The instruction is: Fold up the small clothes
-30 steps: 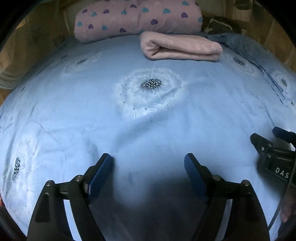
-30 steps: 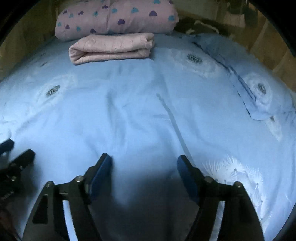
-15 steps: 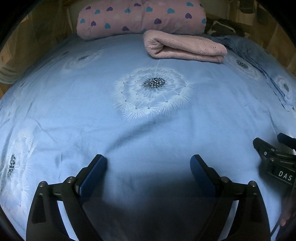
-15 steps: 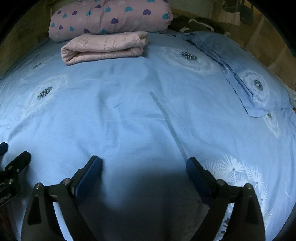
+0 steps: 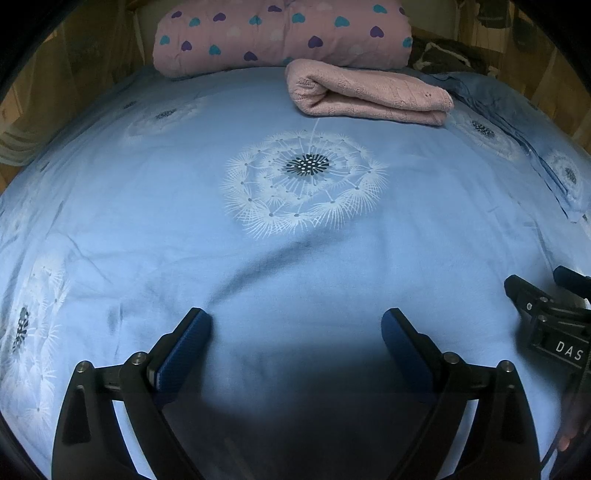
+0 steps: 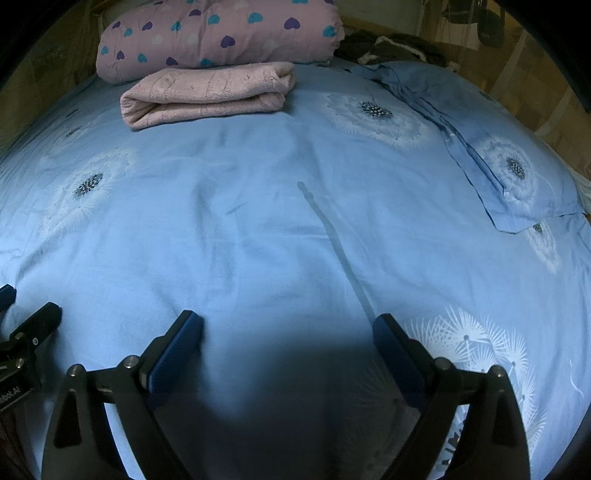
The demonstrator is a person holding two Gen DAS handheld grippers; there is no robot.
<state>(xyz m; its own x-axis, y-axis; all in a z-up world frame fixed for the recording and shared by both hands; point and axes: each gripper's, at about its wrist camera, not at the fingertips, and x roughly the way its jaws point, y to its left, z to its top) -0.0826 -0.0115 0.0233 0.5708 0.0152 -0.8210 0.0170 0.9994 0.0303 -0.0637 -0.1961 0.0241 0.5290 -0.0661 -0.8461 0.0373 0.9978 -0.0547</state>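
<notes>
A pink knitted garment lies folded at the far end of the bed, in front of a pink quilt; it also shows in the right wrist view. My left gripper is open and empty, low over the blue bedsheet, far from the garment. My right gripper is open and empty too, over the bedsheet. The right gripper shows at the right edge of the left wrist view. The left gripper shows at the left edge of the right wrist view.
A rolled pink quilt with coloured hearts lies along the head of the bed. A blue pillowcase lies flat at the right. Dark clothes are heaped at the far right. Wooden walls surround the bed.
Both grippers have pulled back and risen a little from the sheet, and their jaws have opened wider. The folded pink garment has not moved.
</notes>
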